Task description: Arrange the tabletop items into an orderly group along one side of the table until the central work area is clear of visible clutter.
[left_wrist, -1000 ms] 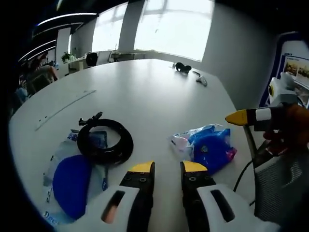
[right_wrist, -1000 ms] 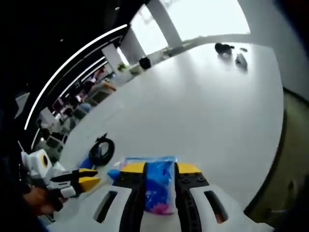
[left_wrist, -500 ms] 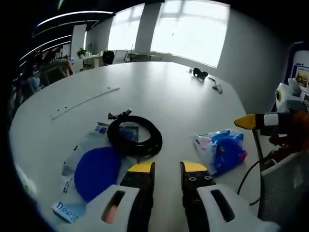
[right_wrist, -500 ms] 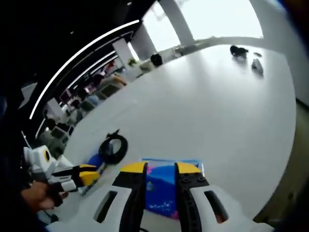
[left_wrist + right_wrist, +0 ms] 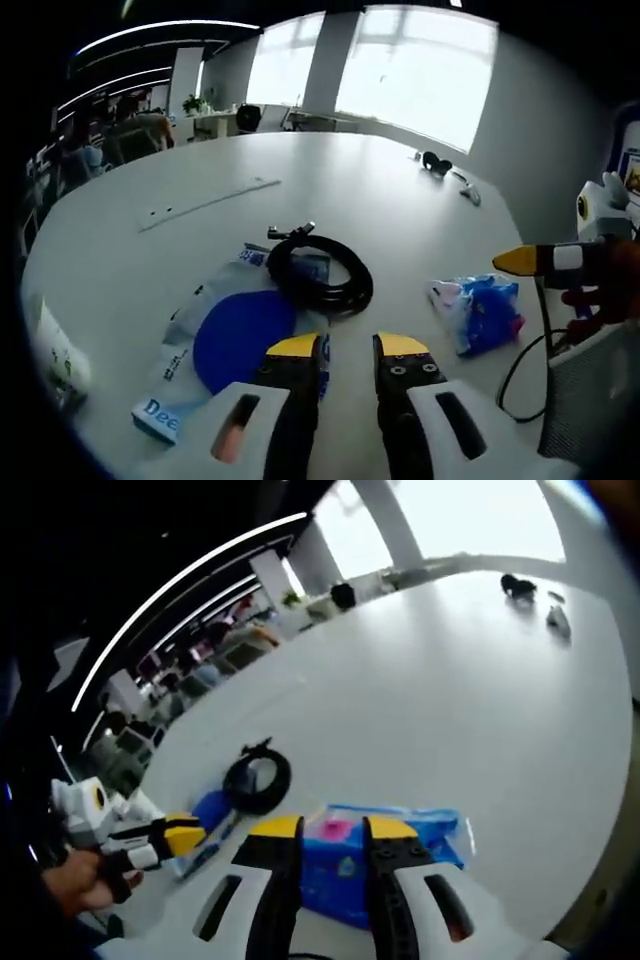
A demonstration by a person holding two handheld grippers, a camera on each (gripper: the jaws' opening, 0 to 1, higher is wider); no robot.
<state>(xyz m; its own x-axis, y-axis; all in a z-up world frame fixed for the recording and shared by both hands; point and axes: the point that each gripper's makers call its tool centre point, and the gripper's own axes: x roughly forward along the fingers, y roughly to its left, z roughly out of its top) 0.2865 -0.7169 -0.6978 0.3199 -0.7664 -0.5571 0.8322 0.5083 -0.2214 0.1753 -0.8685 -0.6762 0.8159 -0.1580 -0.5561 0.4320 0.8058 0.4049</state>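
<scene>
Blue packet (image 5: 385,865) shifted, now lying crosswise

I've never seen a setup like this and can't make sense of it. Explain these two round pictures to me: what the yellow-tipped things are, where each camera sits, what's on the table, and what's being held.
There is no robot here. A person holds a hand tool in each hand, each with two yellow-tipped jaws, and a wide-angle camera rides on each one, looking forward along its jaws.

In the left gripper view, the left tool rises from the bottom, jaws slightly apart and empty. The right tool enters from the right edge, held in a hand.

In the right gripper view, the right tool hovers over a blue plastic bag with nothing gripped. The left tool shows at lower left.

On the white table lie a coiled black cable, resting partly on a clear packet with a blue disc, and that blue bag. Small dark items sit at the far edge, too small to identify.
</scene>
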